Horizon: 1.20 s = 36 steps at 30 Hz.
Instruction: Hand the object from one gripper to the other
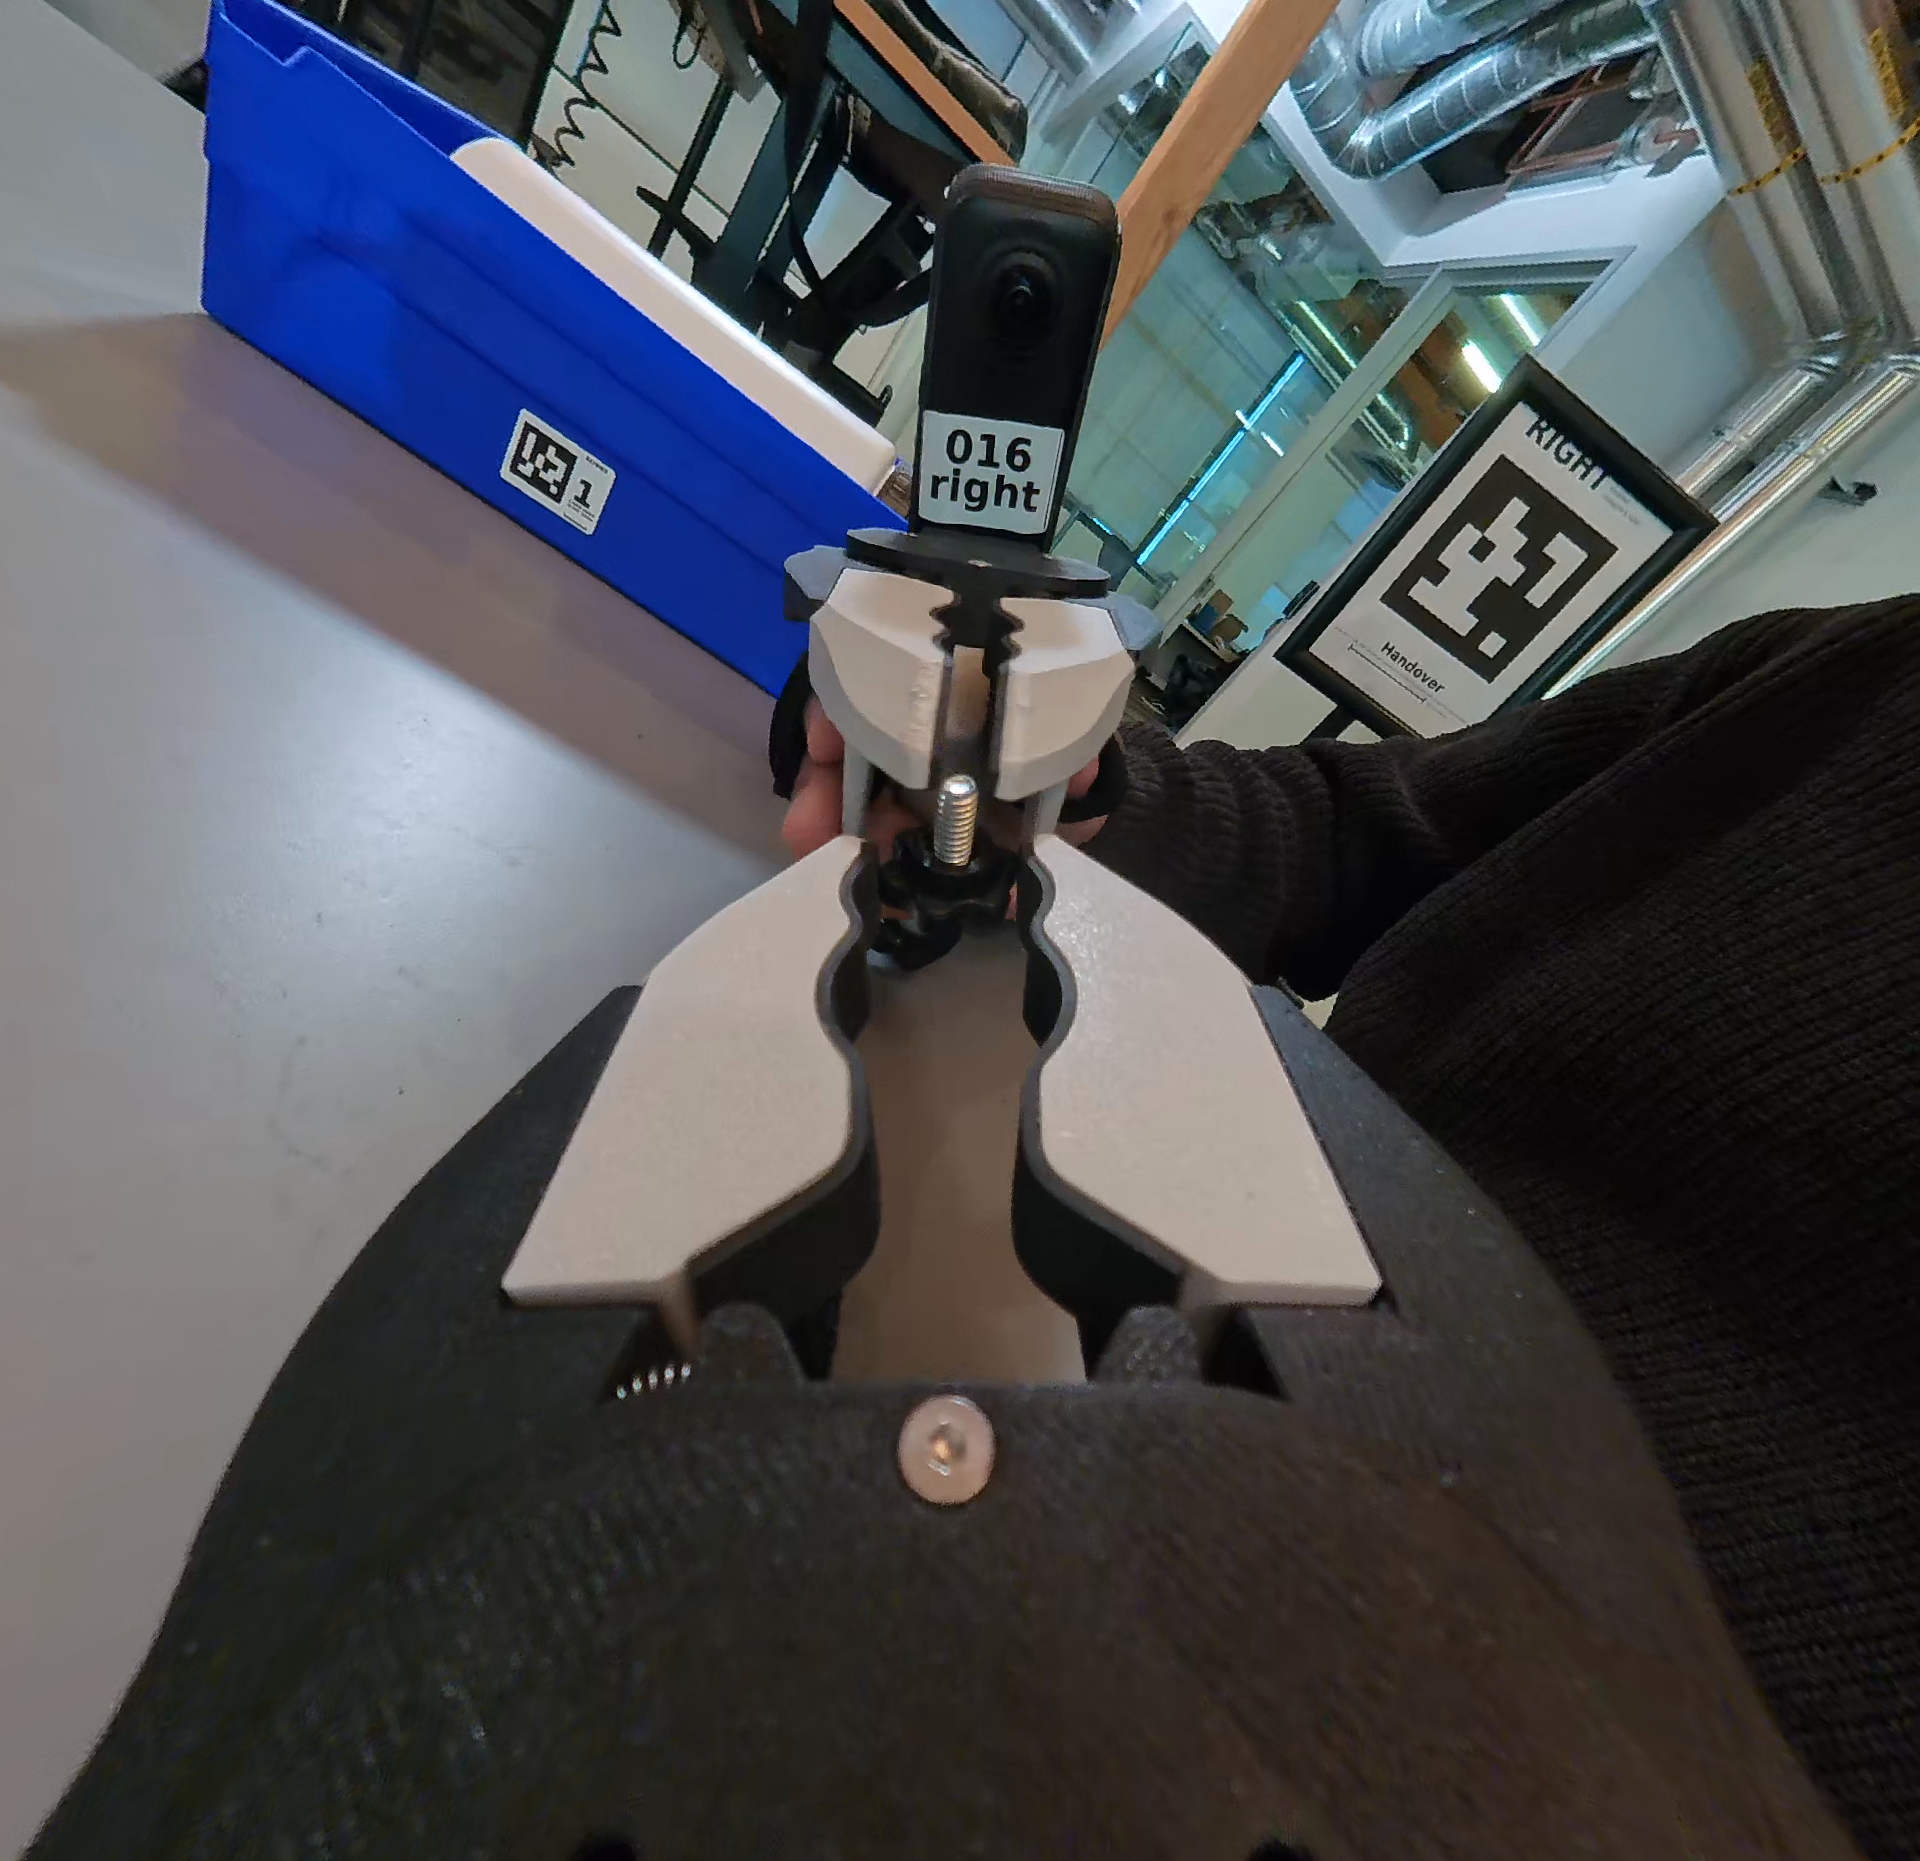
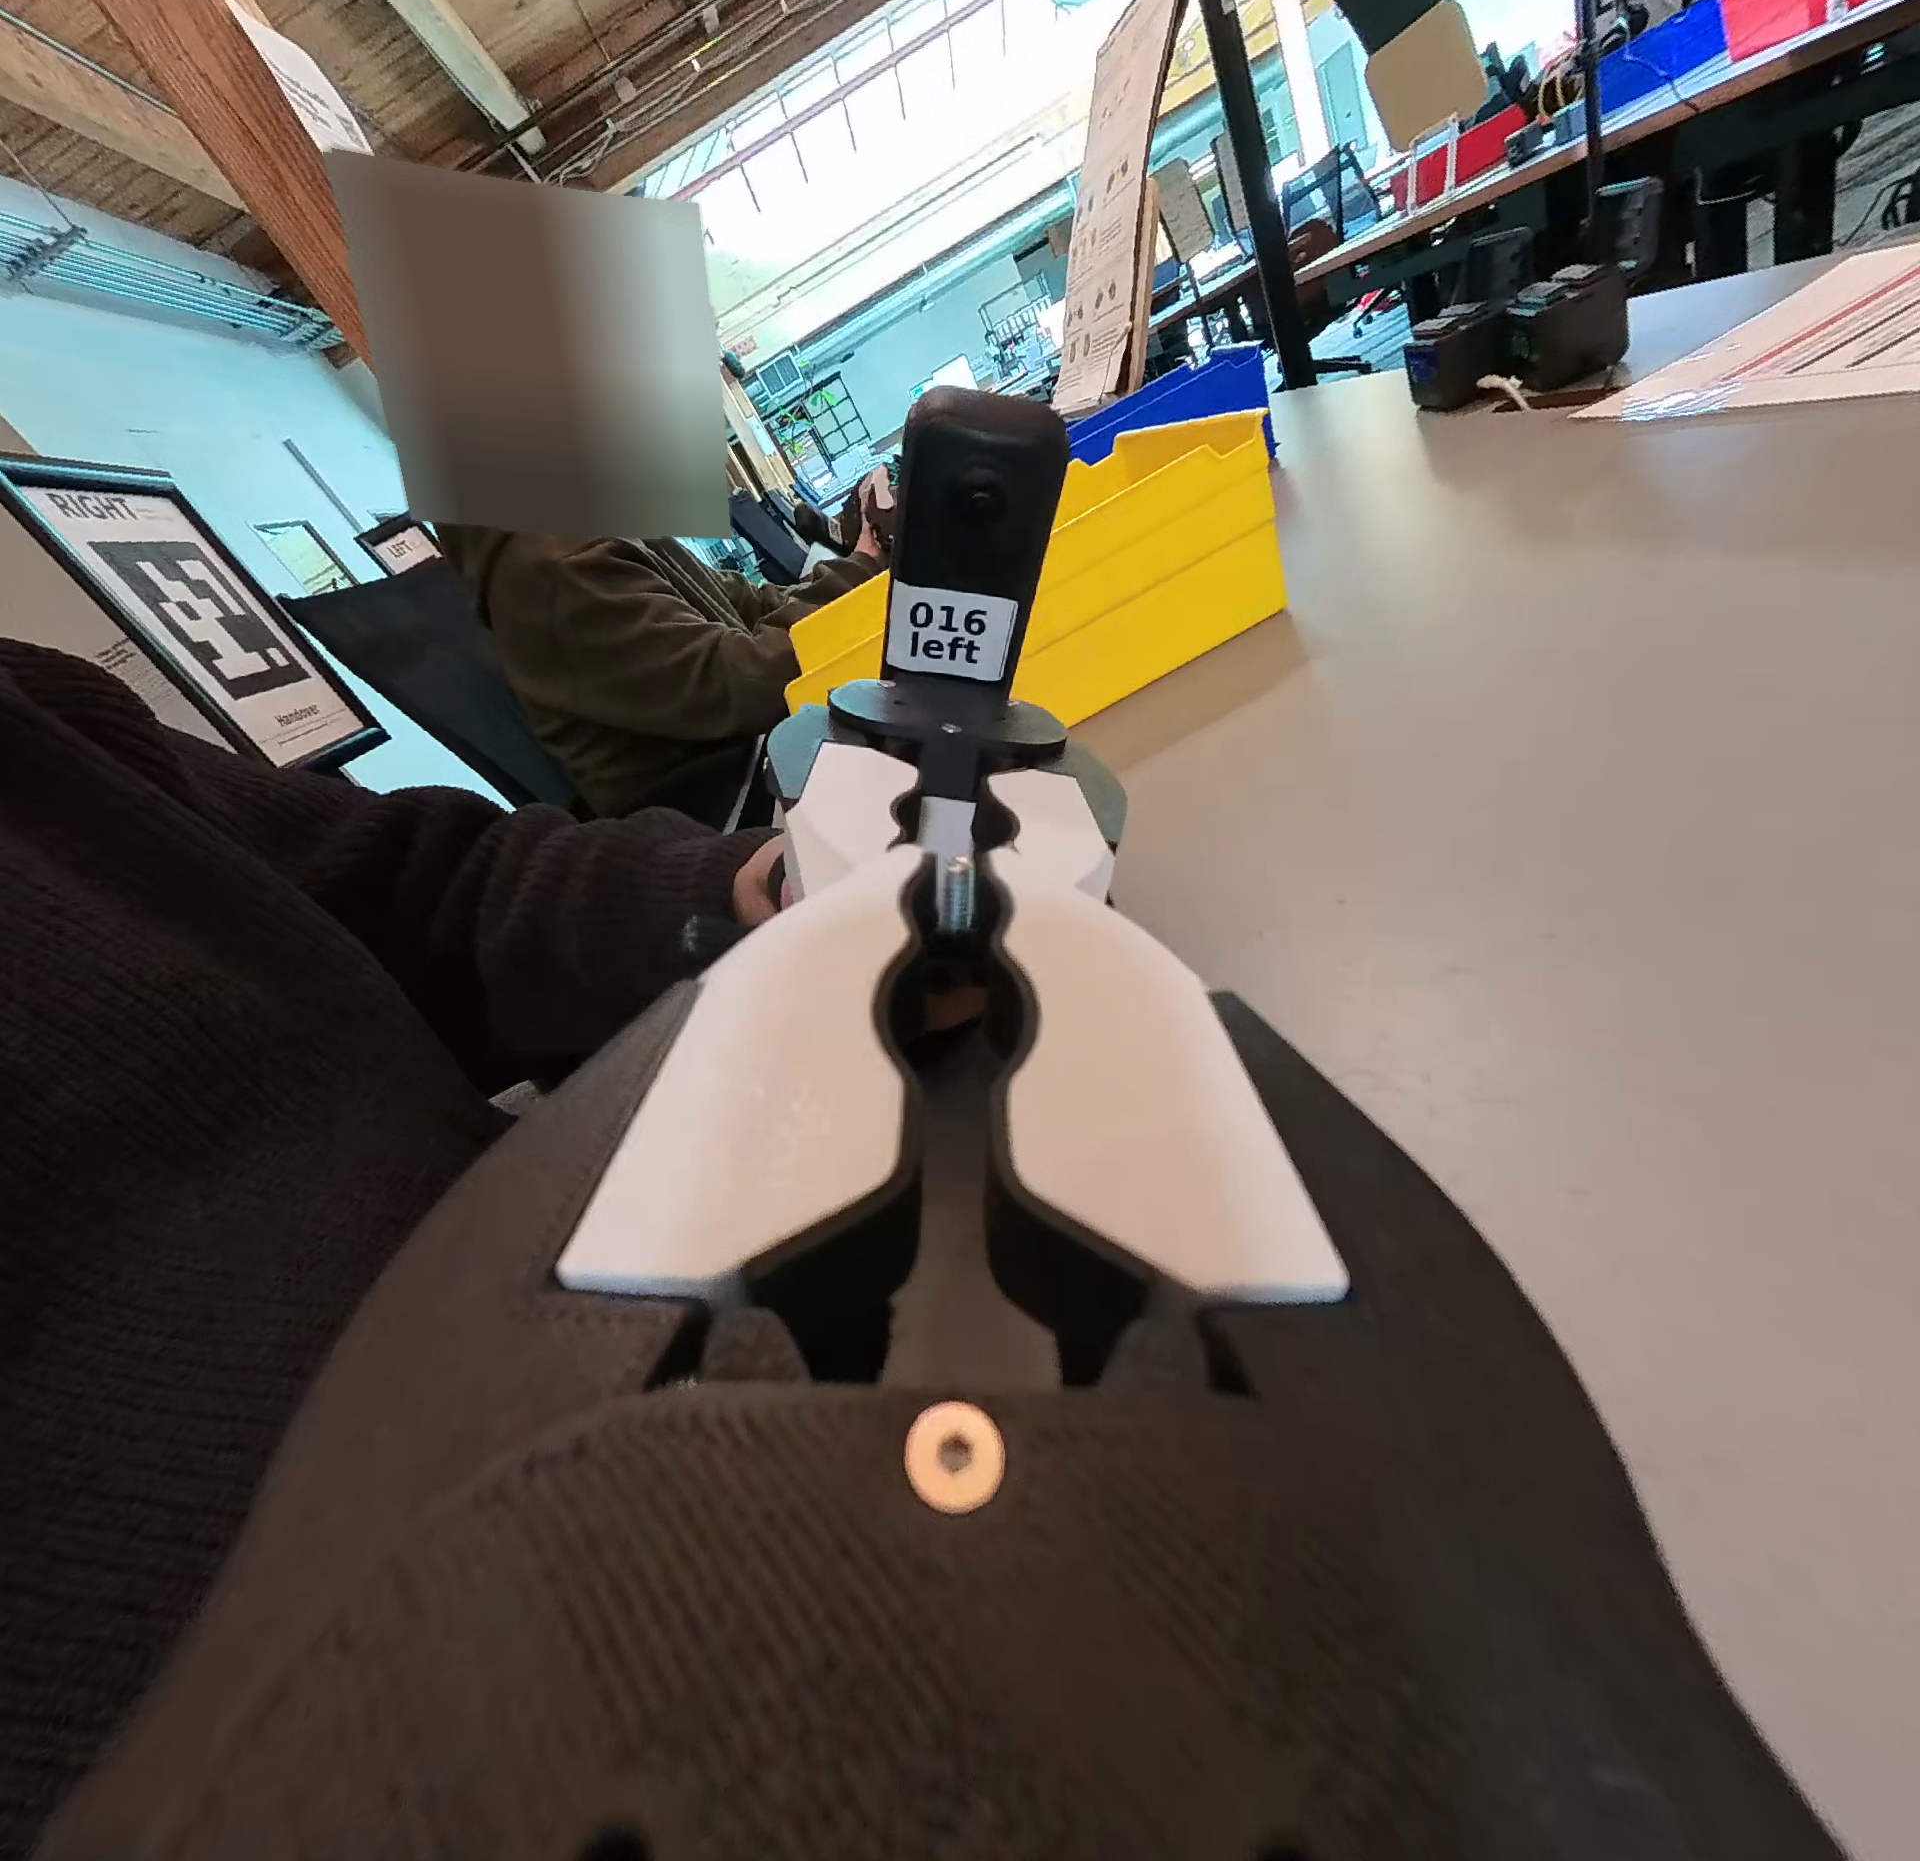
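The object is a silver threaded bolt (image 1: 954, 819) with a black knob (image 1: 940, 912) and a flat metal strip. My right gripper (image 1: 968, 658) faces the left camera and is shut on the metal strip, with the bolt sticking out toward me. My left gripper (image 1: 945, 866) is open, and its white fingertips stand on either side of the knob. In the right wrist view my right gripper (image 2: 954, 881) is narrow around the bolt (image 2: 956, 897). The left gripper (image 2: 948, 824) is directly opposite, tip to tip. Both are held above the grey table (image 1: 260, 876).
A blue bin (image 1: 468, 336) with a white item stands on the table behind the right gripper. A yellow bin (image 2: 1143, 564) stands behind the left gripper. A framed marker sign (image 1: 1475, 564), a seated person (image 2: 623, 648), black devices (image 2: 1517, 336) and papers (image 2: 1766, 346) are nearby. Less than 4 cm separates the two grippers' tips.
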{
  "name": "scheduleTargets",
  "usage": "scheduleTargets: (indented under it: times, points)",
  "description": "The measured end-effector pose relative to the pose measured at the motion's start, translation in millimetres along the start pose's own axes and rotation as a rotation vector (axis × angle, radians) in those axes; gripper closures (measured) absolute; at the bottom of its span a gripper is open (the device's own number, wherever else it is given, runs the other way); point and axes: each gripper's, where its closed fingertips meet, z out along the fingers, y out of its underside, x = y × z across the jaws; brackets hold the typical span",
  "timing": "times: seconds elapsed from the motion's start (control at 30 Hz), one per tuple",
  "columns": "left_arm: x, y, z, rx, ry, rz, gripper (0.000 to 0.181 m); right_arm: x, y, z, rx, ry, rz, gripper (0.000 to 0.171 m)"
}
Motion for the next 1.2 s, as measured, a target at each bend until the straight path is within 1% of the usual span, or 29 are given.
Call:
scheduleTargets:
  times: [0.07,0.23,0.77,0.83,0.9,1.03,1.1,1.2]
  points:
    - [-0.7,-0.8,-0.8,0.006,-0.001,-0.007,0.156,0.9,1.7,1.1,-0.010,0.004,0.000,0.154]
    - [-1.4,1.0,-0.1,-0.004,-0.002,-0.015,0.155,1.4,6.0,2.2,-0.041,0.022,-0.037,0.165]
    - [-1.1,-1.1,-1.2,0.009,0.003,-0.022,0.156,2.5,3.8,-0.6,-0.025,0.004,0.008,0.165]
    - [-1.9,1.3,-0.4,-0.007,-0.004,-0.018,0.156,2.0,1.4,-0.6,-0.006,-0.003,0.022,0.158]
    - [-1.8,3.5,0.7,-0.022,-0.008,-0.011,0.155,2.9,-0.6,-1.3,0.009,-0.002,0.033,0.156]
    - [-1.0,3.9,1.3,-0.025,-0.006,-0.006,0.155,3.1,2.7,-0.7,-0.010,-0.009,0.042,0.161]
    - [-1.1,1.8,0.2,-0.010,-0.001,-0.016,0.155,2.1,7.9,1.5,-0.038,-0.017,0.049,0.161]
    - [-1.4,-0.5,-1.4,0.008,0.007,-0.036,0.156,2.6,9.2,2.8,-0.047,-0.005,0.036,0.164]
